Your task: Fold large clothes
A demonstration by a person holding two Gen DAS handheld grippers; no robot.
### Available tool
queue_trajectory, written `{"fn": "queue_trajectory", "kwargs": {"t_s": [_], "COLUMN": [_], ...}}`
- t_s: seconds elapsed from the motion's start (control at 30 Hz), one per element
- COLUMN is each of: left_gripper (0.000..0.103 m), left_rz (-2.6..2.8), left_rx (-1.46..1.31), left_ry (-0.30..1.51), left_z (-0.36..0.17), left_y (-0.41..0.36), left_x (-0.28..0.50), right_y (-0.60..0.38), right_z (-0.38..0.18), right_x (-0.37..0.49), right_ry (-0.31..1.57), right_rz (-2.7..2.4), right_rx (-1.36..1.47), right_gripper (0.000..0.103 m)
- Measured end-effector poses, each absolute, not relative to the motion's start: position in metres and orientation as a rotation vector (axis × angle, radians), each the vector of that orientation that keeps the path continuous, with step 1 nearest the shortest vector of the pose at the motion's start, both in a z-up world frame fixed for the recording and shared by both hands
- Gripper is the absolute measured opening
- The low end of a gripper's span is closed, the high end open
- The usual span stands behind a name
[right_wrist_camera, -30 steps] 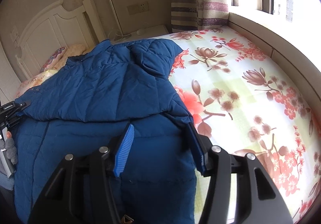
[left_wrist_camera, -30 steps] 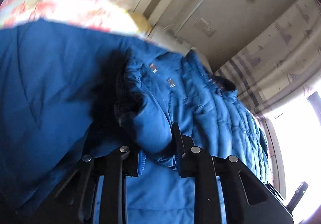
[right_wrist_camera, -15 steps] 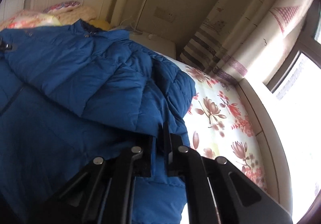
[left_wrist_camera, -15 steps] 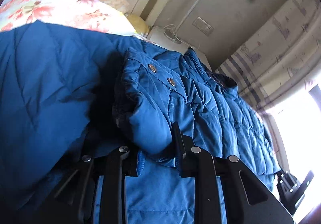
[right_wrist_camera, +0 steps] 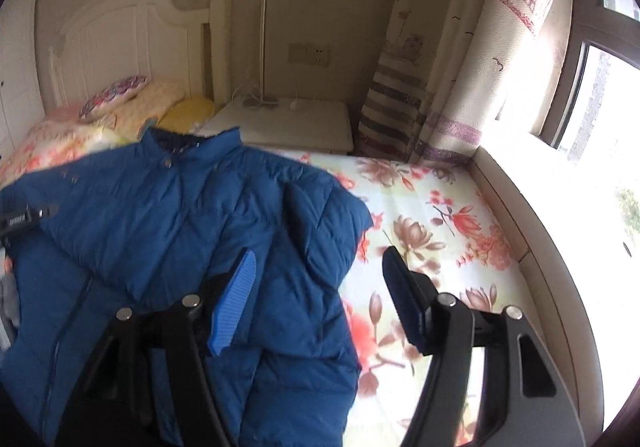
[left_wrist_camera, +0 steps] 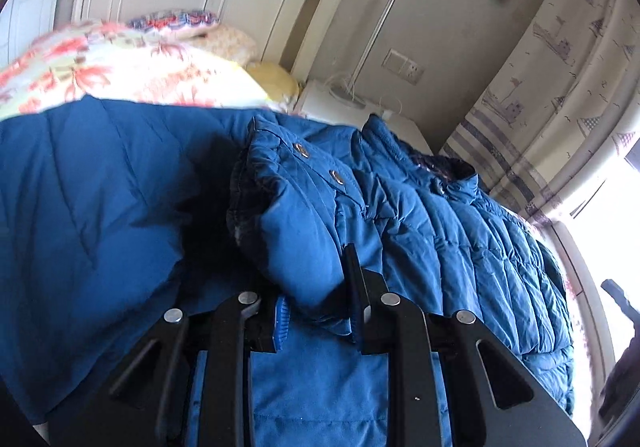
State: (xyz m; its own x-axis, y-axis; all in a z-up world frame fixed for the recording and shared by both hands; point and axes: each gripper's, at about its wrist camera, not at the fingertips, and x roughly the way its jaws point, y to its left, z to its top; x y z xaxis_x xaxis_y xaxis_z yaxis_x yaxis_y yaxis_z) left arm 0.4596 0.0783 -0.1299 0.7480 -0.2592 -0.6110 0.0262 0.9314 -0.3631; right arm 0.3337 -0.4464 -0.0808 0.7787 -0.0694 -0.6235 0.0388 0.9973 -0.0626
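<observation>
A blue quilted jacket (left_wrist_camera: 440,231) lies spread on the bed, with one side folded over its front. My left gripper (left_wrist_camera: 312,287) is shut on a thick bunched fold of the jacket near the snap buttons, and fabric hides its left finger. In the right wrist view the jacket (right_wrist_camera: 180,215) fills the left half, and the left gripper (right_wrist_camera: 24,217) shows at its far left edge. My right gripper (right_wrist_camera: 320,253) hovers above the jacket's right edge with its jaws opening. Its pads (right_wrist_camera: 236,295) touch nothing, though the cloth lies below the gap.
A floral sheet (right_wrist_camera: 432,231) covers the bed on the right. Pillows (right_wrist_camera: 132,103) lie against the white headboard (right_wrist_camera: 132,35). A white bedside table (right_wrist_camera: 288,123) with a thin lamp pole stands at the back, and a curtain (right_wrist_camera: 460,47) and window on the right.
The right gripper was open, closed at the jacket's right edge half a second ago, and is now open and higher. The left gripper kept its hold, shifting slightly upward and rolling.
</observation>
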Motion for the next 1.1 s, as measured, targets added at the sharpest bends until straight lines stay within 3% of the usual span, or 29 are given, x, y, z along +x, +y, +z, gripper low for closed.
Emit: {"fn": "queue_trajectory", "kwargs": {"t_s": [0.17, 0.27, 0.33, 0.5, 0.57, 0.7, 0.8, 0.9, 0.97, 1.1], "left_gripper": [0.021, 0.021, 0.021, 0.021, 0.021, 0.021, 0.022, 0.022, 0.022, 0.022], "left_rz": [-0.172, -0.215, -0.210, -0.209, -0.208, -0.204, -0.204, -0.199, -0.198, -0.199], "left_rx": [-0.360, -0.365, -0.353, -0.382, -0.386, -0.378, -0.387, -0.391, -0.389, -0.390], "left_ry": [0.739, 0.750, 0.751, 0.771, 0.773, 0.777, 0.785, 0.791, 0.790, 0.790], "left_z": [-0.132, -0.132, -0.132, -0.135, -0.136, -0.136, -0.137, -0.138, -0.138, -0.139], "left_y": [0.080, 0.080, 0.078, 0.082, 0.082, 0.081, 0.082, 0.082, 0.082, 0.083], "left_x": [0.463, 0.465, 0.464, 0.468, 0.468, 0.468, 0.469, 0.470, 0.471, 0.470], "right_y": [-0.463, -0.458, -0.456, -0.431, -0.428, -0.444, -0.438, -0.414, -0.381, -0.321], "right_z": [-0.102, -0.146, -0.147, -0.113, -0.112, -0.152, -0.140, -0.111, -0.100, -0.133], "right_x": [0.410, 0.448, 0.449, 0.445, 0.453, 0.485, 0.486, 0.459, 0.439, 0.438], "right_ry": [0.774, 0.957, 0.968, 0.855, 0.827, 0.968, 0.985, 0.878, 0.820, 0.908], "right_rz": [0.045, 0.016, -0.009, -0.016, -0.032, -0.064, -0.090, -0.077, 0.025, 0.176], "right_rx": [0.079, -0.010, -0.005, -0.042, -0.065, -0.017, -0.027, -0.020, -0.026, -0.152], "right_gripper": [0.036, 0.032, 0.032, 0.037, 0.052, 0.061, 0.062, 0.064, 0.075, 0.083]}}
